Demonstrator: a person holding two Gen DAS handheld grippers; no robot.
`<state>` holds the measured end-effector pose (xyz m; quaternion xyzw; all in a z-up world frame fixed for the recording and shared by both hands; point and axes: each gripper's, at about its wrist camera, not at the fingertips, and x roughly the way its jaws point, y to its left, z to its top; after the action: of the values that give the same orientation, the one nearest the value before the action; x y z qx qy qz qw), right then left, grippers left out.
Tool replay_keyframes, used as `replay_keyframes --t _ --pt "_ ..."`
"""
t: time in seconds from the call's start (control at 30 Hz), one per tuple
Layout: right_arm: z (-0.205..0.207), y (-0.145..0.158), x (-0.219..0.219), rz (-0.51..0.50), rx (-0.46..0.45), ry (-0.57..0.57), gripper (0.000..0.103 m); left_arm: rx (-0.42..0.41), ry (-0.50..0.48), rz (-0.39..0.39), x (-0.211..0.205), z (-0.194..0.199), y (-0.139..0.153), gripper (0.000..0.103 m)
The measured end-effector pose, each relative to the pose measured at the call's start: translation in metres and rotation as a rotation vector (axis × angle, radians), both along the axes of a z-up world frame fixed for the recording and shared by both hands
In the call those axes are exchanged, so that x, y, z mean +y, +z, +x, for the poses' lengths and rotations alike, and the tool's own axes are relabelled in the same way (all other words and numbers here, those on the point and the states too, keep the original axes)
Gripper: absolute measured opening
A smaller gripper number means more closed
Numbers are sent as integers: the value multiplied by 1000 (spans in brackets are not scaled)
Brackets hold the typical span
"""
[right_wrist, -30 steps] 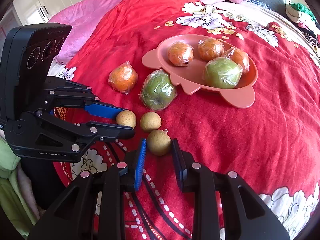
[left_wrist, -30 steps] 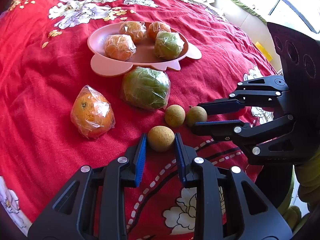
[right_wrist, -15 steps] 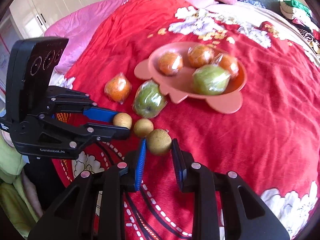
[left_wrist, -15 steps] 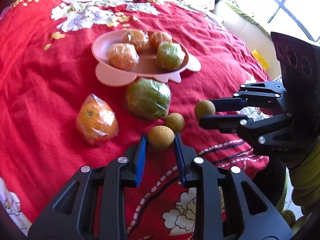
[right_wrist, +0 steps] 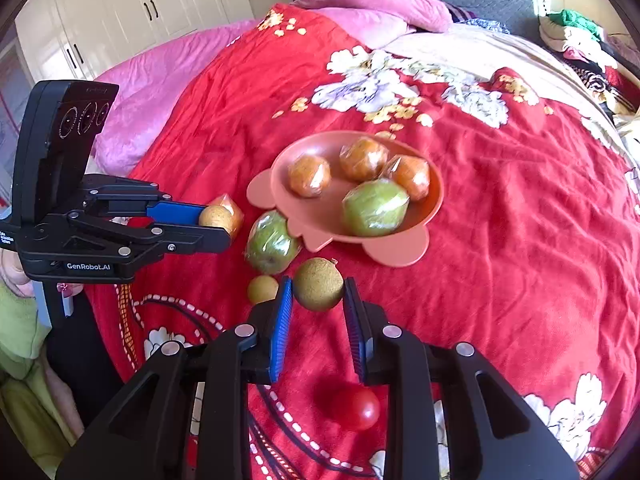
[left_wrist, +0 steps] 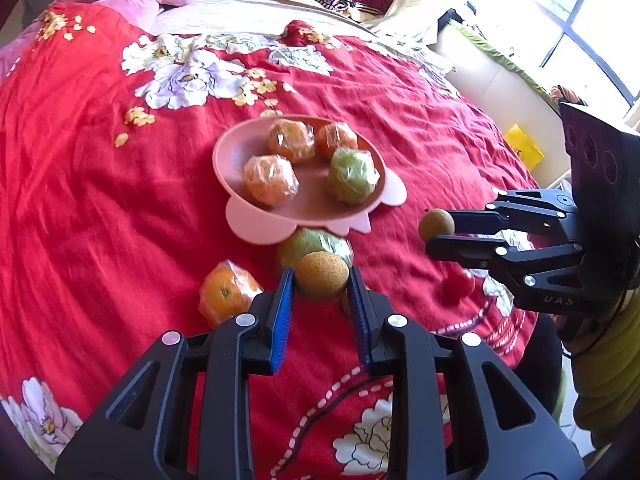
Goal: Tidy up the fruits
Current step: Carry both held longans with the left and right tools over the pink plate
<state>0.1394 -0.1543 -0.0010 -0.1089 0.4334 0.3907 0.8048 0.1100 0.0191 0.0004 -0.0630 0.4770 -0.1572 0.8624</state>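
In the left wrist view, the left gripper (left_wrist: 322,286) is pinching a small brown round fruit (left_wrist: 322,281) between its blue pads, jaws narrow and pressing on both sides of it. Just beyond the fingertips a wrapped green fruit (left_wrist: 312,242) is lying on the red floral bedspread (left_wrist: 100,200), and a wrapped orange (left_wrist: 226,298) is sitting beside the left finger. Further ahead the pink plate (left_wrist: 256,224) is carrying three wrapped oranges and one wrapped green fruit. Off to the right, the right gripper (left_wrist: 436,234) is clamping a second small brown fruit (left_wrist: 436,225), with a cherry tomato (left_wrist: 460,283) lying below it.

In the right wrist view, the right gripper (right_wrist: 318,292) is gripping its brown fruit (right_wrist: 318,284) at the fingertips, jaws narrow. A loose third brown fruit (right_wrist: 262,289) is resting just left of the left finger, the tomato (right_wrist: 356,406) is lying beneath the jaws, and the plate (right_wrist: 394,250) is sitting ahead. To the left, the left gripper (right_wrist: 216,226) is holding its fruit (right_wrist: 215,216) clear of the bedspread (right_wrist: 520,240).
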Motion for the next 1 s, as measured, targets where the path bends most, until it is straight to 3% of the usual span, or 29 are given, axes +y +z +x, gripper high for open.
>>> replay_keyframes --t 0.47,1.0 --pt "18 21 -5 46 -39 -55 25 -27 22 2 -7 21 13 19" --pt "45 23 -9 49 -49 -113 25 -15 33 18 -11 43 8 19"
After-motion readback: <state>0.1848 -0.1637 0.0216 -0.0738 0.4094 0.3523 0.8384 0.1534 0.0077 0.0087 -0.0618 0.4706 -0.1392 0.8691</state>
